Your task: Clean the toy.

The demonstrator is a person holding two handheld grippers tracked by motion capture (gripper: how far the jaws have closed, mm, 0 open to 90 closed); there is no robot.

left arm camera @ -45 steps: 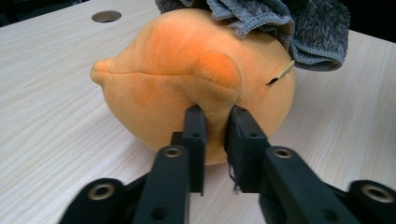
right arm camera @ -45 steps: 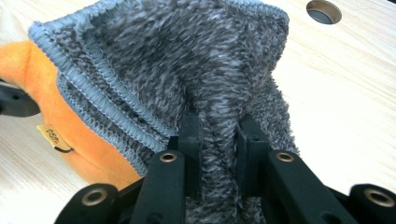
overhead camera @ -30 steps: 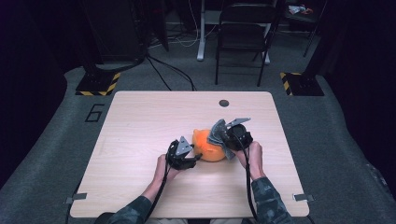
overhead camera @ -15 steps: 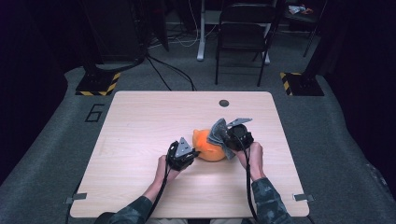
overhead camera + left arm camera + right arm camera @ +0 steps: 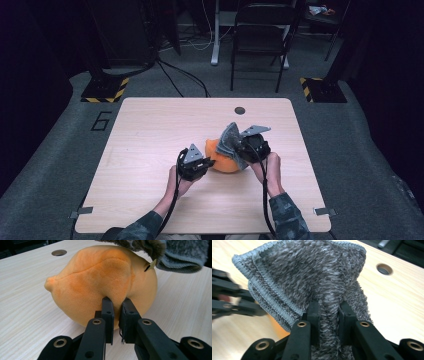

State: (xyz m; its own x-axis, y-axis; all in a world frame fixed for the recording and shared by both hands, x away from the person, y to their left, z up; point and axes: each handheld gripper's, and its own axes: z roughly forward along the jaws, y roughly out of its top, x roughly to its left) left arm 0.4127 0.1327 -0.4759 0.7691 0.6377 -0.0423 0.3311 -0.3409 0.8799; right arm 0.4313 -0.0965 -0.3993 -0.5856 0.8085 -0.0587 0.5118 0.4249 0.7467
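Note:
An orange plush toy (image 5: 100,275), rounded with a small pointed end, lies on the wooden table (image 5: 150,130). My left gripper (image 5: 117,307) has just been closing, and its jaws now pinch a fold of the plush's near side; it is shut on it. A grey fuzzy knitted cloth (image 5: 312,272) hangs over the top right of the plush (image 5: 226,161). My right gripper (image 5: 329,312) is shut on the cloth and holds it raised. In the high view the left gripper (image 5: 204,164) is left of the plush and the right gripper (image 5: 242,145) is at its right, under the cloth (image 5: 230,137).
A round cable hole (image 5: 240,110) sits near the table's far edge. Beyond the table stand a black folding chair (image 5: 262,45) and two bases with yellow-black stripes (image 5: 102,90) on grey carpet. The left half of the tabletop is bare wood.
The right gripper has risen a little with the grey cloth. The left hand stays in place beside the plush.

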